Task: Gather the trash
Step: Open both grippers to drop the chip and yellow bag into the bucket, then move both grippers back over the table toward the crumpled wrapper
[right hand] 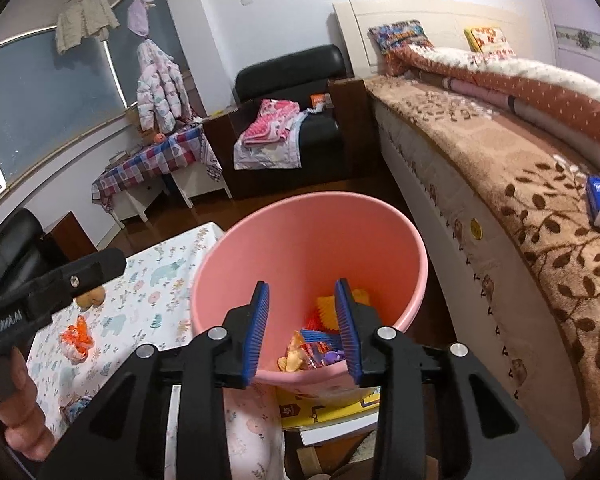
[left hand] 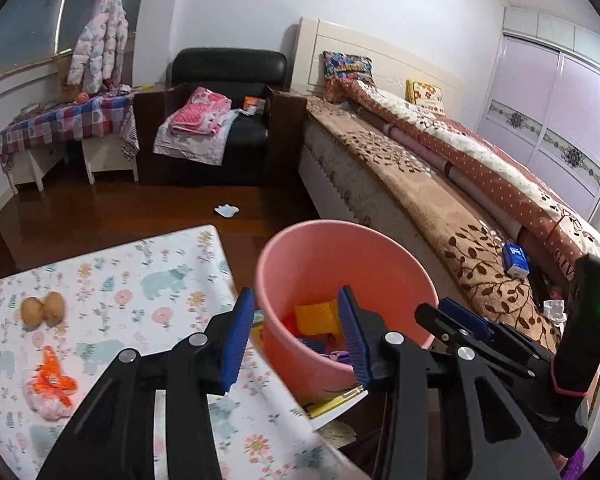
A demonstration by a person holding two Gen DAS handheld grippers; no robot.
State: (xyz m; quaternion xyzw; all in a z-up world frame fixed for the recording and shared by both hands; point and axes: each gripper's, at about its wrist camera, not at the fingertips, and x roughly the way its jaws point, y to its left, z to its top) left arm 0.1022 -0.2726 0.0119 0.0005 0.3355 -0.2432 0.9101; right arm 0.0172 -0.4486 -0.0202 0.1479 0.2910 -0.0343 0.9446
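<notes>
Both grippers are right up front, blue pads on black arms. Left gripper (left hand: 296, 336) has its jaws spread wide with nothing between them; one pad sits over the edge of the worktop (left hand: 112, 280), the other over the mouth of the pink bucket (left hand: 300, 248). Right gripper (right hand: 304, 330) is also open, a bit narrower, and empty too, hanging straight over the bucket opening. From the left wrist view you can see the right gripper (left hand: 452, 320) poking in just beside the bucket's far rim.

Pink bucket (right hand: 260, 248) stands between the worktop and the bed (right hand: 500, 184), resting on what looks like a yellow box. Trash already in it: a yellow ridged piece (right hand: 328, 308), a crinkly orange-and-red wrapper (right hand: 304, 354), and some blue and purple bits I can't make out.

Still out on the worktop, which has a floral cloth with bears on it: an orange wrapper (left hand: 54, 380) lying on a pale crumpled lump, and two brownish round things (left hand: 44, 310) touching each other, well apart from the bucket. Right wrist view also shows a blue-ish scrap (right hand: 76, 406) near the worktop's close edge, too blurry to name.

On the floor, a white crumpled scrap (left hand: 227, 211) lies near the black armchair (left hand: 228, 92). A blue tissue pack (left hand: 514, 258) sits on the bed's brown leaf-pattern blanket.
</notes>
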